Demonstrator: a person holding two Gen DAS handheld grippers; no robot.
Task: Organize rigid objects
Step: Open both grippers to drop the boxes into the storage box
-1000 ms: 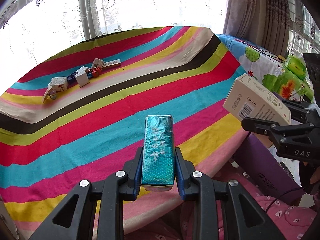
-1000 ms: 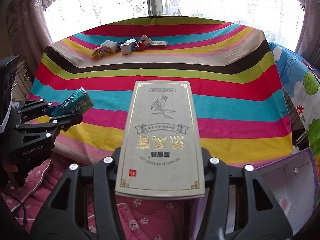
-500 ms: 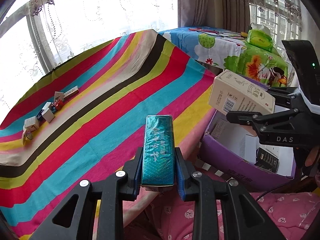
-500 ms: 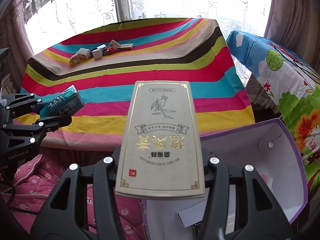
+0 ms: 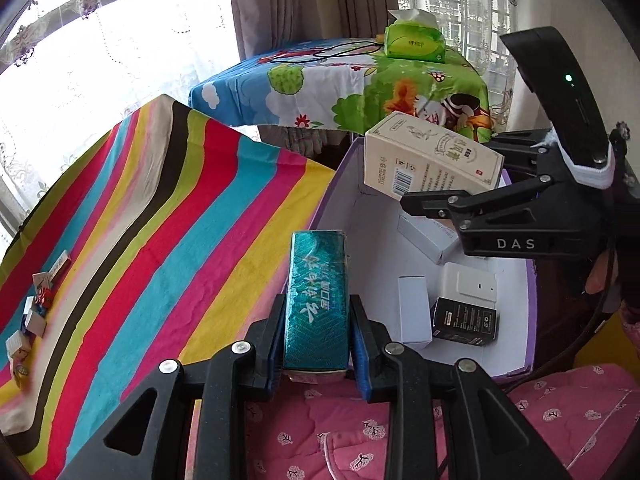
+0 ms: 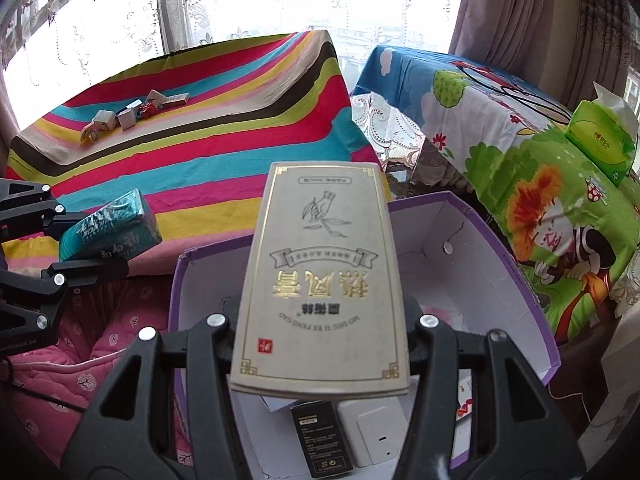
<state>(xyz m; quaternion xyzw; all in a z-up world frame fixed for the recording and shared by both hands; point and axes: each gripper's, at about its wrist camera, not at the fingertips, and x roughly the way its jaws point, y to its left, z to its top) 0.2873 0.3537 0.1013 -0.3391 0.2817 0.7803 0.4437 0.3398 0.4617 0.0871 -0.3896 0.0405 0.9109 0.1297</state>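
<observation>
My left gripper (image 5: 318,332) is shut on a teal box (image 5: 316,300) and holds it over the near left rim of a purple storage box (image 5: 340,184). My right gripper (image 6: 320,320) is shut on a large cream box with gold print (image 6: 322,276) and holds it above the open purple box (image 6: 532,292). The cream box (image 5: 428,160) and right gripper (image 5: 452,196) show at the right of the left wrist view. The teal box (image 6: 110,228) and left gripper (image 6: 76,240) show at the left of the right wrist view.
Inside the purple box lie white boxes (image 5: 414,308) and a black box (image 5: 464,318). Several small boxes (image 6: 128,114) sit far back on the striped table (image 6: 200,152). A green tissue pack (image 5: 414,40) rests on a cartoon-print table (image 5: 340,88). A pink quilt (image 5: 340,432) lies below.
Both grippers swung right with their boxes, from over the striped table's edge to over the purple box. Its contents have come into view.
</observation>
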